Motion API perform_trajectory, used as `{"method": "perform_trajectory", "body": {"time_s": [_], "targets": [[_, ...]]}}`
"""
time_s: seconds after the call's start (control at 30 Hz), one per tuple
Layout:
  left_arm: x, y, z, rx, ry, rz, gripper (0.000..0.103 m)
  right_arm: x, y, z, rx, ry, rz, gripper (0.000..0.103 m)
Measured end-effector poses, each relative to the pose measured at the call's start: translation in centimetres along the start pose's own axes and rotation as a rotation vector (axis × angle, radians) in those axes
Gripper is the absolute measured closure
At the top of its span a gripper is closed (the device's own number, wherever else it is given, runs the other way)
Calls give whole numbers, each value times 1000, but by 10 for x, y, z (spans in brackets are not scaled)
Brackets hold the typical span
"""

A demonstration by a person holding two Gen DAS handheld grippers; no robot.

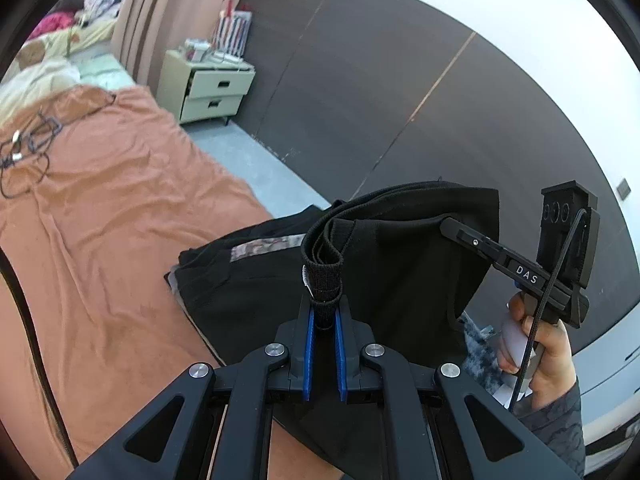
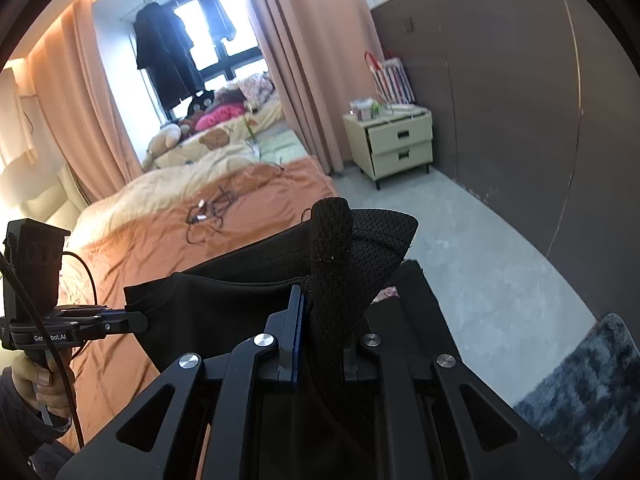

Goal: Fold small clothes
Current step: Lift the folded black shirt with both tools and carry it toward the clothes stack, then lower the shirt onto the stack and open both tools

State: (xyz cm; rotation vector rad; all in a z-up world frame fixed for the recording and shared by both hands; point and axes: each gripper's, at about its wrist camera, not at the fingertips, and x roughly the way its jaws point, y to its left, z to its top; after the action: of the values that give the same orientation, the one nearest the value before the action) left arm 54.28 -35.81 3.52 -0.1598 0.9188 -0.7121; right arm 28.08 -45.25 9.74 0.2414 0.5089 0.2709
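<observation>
A small black garment (image 1: 404, 280) hangs in the air between my two grippers, above the corner of the orange bed. My left gripper (image 1: 325, 312) is shut on its bunched black waistband edge. My right gripper (image 2: 320, 320) is shut on the other end of the same garment (image 2: 224, 304), where a mesh fold sticks up between the fingers. Each gripper shows in the other's view: the right one (image 1: 452, 225) at the garment's right edge, the left one (image 2: 138, 322) at its left edge. Below lies a pile of folded dark clothes (image 1: 224, 276).
The orange bedspread (image 1: 120, 216) carries a tangle of black cables (image 1: 28, 148). A cream nightstand (image 1: 208, 88) stands by the dark wall panels. A grey fluffy rug (image 2: 580, 380) lies on the grey floor to the right. Pillows and soft toys (image 2: 200, 136) lie at the far end.
</observation>
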Motion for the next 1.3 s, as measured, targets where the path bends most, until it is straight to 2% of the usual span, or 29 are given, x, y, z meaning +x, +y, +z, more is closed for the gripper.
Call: {"method": "perform_trajectory", "body": {"time_s": [0.23,0.3,0.33,0.37,0.4,0.43,0.57,0.63,0.83,0.9,0.93,0.97,1.03,1.2,1.27,1.3], "targets": [[30,43,4,-61,-4,35,93,30,-6,25,50,90,-64,89],[40,53,7,-73,-6,79,93,36,-9,32,75,117,-93,68],[46,58,7,-78,0,103,93,38,-11,34,83,124,-117,40],[53,63,9,-86,10,133,91,37,-13,36,87,125,-149,21],[60,71,11,-104,32,147,90,35,-15,38,87,122,-190,19],[64,78,11,-124,43,154,89,32,-16,38,91,127,-207,19],[63,95,9,-177,45,164,64,4,-27,37,131,147,-229,19],[57,97,6,-168,30,175,59,-14,-29,35,116,145,-243,19],[56,96,-12,-147,65,165,59,-56,-19,8,89,149,-269,20],[57,95,-19,-146,76,153,59,-55,-15,-5,67,159,-284,29],[58,94,-21,-143,82,146,59,-55,-14,-8,63,165,-288,41],[59,93,-23,-140,86,144,59,-56,-15,-11,63,178,-286,48],[60,91,-28,-133,92,146,59,-62,-18,-18,64,194,-291,54],[67,82,-40,-101,111,139,59,-69,-26,-30,45,231,-340,55],[71,80,-45,-101,122,134,59,-69,-31,-35,41,253,-381,66],[73,79,-48,-101,128,129,59,-68,-36,-38,43,266,-404,68]]}}
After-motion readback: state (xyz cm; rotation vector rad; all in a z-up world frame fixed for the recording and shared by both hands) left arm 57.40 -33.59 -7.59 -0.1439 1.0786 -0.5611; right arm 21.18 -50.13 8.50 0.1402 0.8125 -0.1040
